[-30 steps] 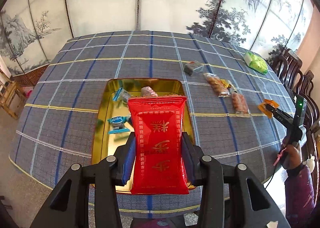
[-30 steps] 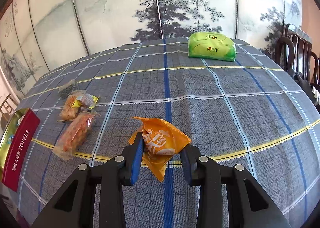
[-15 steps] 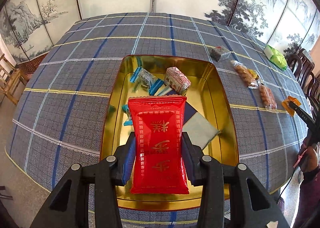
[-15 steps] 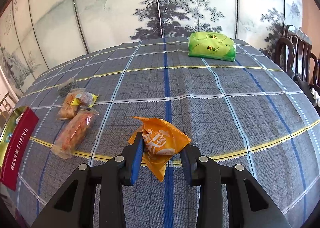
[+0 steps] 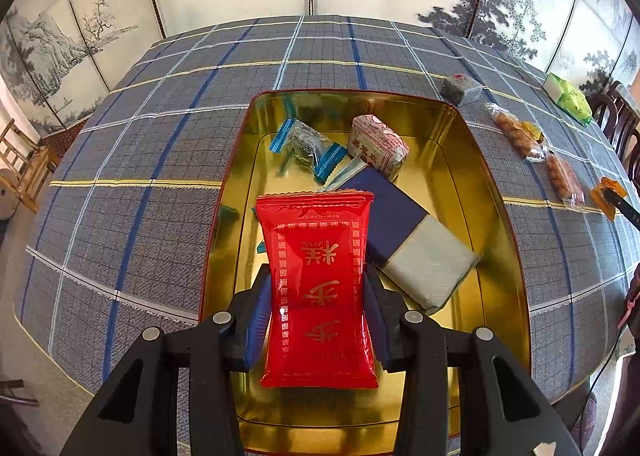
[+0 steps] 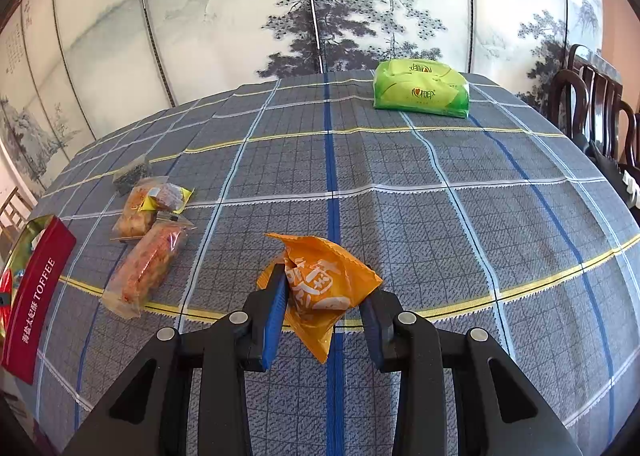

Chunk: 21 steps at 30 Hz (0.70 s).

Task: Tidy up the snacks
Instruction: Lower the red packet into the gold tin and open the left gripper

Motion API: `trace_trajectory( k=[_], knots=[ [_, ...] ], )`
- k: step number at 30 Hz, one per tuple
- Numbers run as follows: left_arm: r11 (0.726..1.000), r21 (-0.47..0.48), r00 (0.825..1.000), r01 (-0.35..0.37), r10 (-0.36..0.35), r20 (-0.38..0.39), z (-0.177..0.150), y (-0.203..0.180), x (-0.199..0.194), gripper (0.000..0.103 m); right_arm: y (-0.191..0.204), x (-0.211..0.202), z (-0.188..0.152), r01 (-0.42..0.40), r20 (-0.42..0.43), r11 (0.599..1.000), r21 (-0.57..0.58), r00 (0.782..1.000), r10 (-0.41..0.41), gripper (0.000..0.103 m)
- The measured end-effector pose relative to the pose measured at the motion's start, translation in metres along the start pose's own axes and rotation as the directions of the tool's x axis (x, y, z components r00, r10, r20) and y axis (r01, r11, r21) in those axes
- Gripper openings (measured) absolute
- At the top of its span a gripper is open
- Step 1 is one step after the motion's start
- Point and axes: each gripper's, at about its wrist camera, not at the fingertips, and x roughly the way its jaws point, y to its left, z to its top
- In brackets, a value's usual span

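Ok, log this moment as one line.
left gripper: shut on red packet, over gold tin | right gripper: shut on orange packet, above tablecloth | packets not yet in tin

Tin on the table, snacks in it and at its 2 o'clock

In the tin (image 5: 472, 160): candy (image 5: 306, 144) at 11, pouch (image 5: 378, 146) at 12, packet (image 5: 416, 244) at centre; bars (image 5: 516, 134) lie on the cloth (image 5: 160, 176) outside.

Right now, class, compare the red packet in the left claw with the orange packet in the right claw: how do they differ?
The red packet is a long, flat, smooth rectangle; the orange packet is smaller, crumpled and irregular. The red packet hangs over the gold tin; the orange packet sits over the bare tablecloth. Both are sealed snacks pinched between claw fingers.
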Motion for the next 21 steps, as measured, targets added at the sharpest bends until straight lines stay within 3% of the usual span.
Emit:
trace_trajectory(
  k=[17,21],
  knots=[
    [0.997,0.049,0.998,-0.056,0.054,0.046,-0.005,-0.004,0.011,0.045,0.0,0.001,0.0,0.003,-0.002,1.0,-0.001,1.0,-0.003,0.036],
    [0.993,0.074,0.991,-0.097,0.09,0.094,-0.007,-0.009,0.004,0.063,0.0,0.001,0.0,0.003,-0.002,1.0,-0.001,1.0,-0.003,0.036]
  ],
)
